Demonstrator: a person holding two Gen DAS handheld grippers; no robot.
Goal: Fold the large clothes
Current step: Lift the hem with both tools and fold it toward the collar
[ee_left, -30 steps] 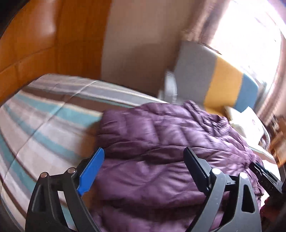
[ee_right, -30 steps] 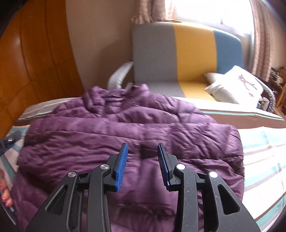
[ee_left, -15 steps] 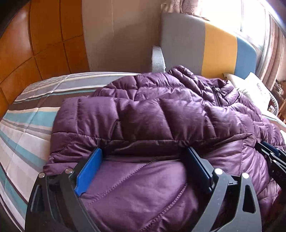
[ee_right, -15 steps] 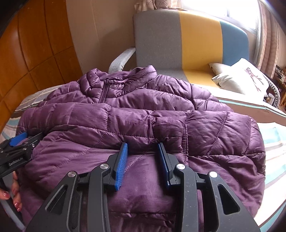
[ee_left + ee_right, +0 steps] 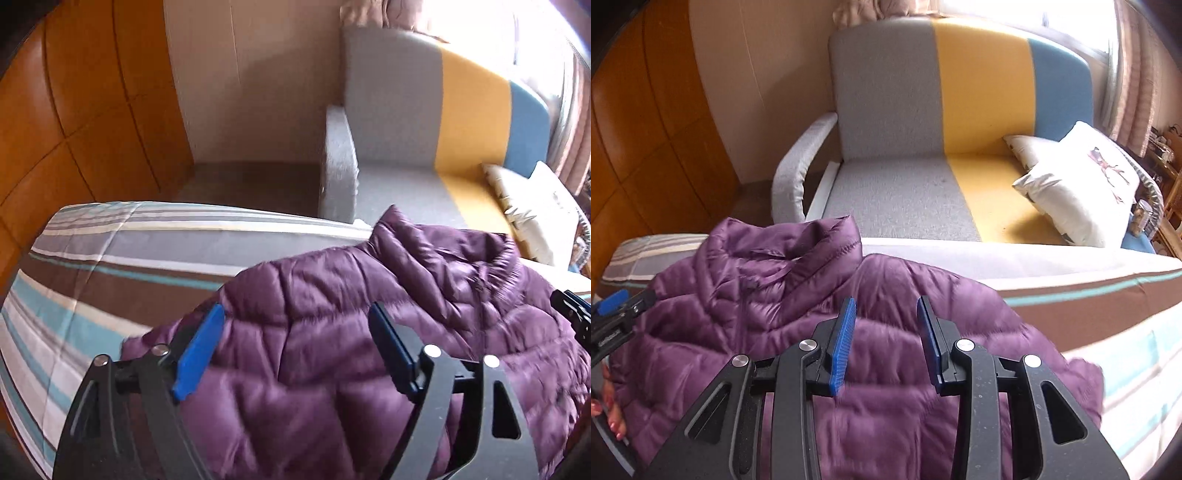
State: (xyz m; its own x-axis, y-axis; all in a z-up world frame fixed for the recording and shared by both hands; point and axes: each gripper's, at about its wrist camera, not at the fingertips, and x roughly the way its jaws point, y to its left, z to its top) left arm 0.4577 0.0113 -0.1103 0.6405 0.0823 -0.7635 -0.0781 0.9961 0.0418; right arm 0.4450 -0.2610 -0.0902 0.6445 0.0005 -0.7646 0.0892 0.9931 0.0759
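A bed (image 5: 110,280) with a striped cover in grey, brown, teal and cream filled the lower view, serving as your folding surface. Behind it stood a sofa chair (image 5: 923,122) banded grey, yellow and blue, with a white cushion (image 5: 1082,184) on its seat.

The purple puffer jacket (image 5: 886,302) lay across the bed, collar toward the sofa, bunched in padded layers, likely already doubled over.

Your left gripper (image 5: 299,347) hovered over the jacket's left part, its jaws wide though they had just been narrowing, with quilting bulging between them and no pad visibly pressing. Your right gripper (image 5: 886,332) stood partly parted over the jacket's middle, gripping nothing.

The only writing was small white lettering on the left gripper's body, too blurred to read.
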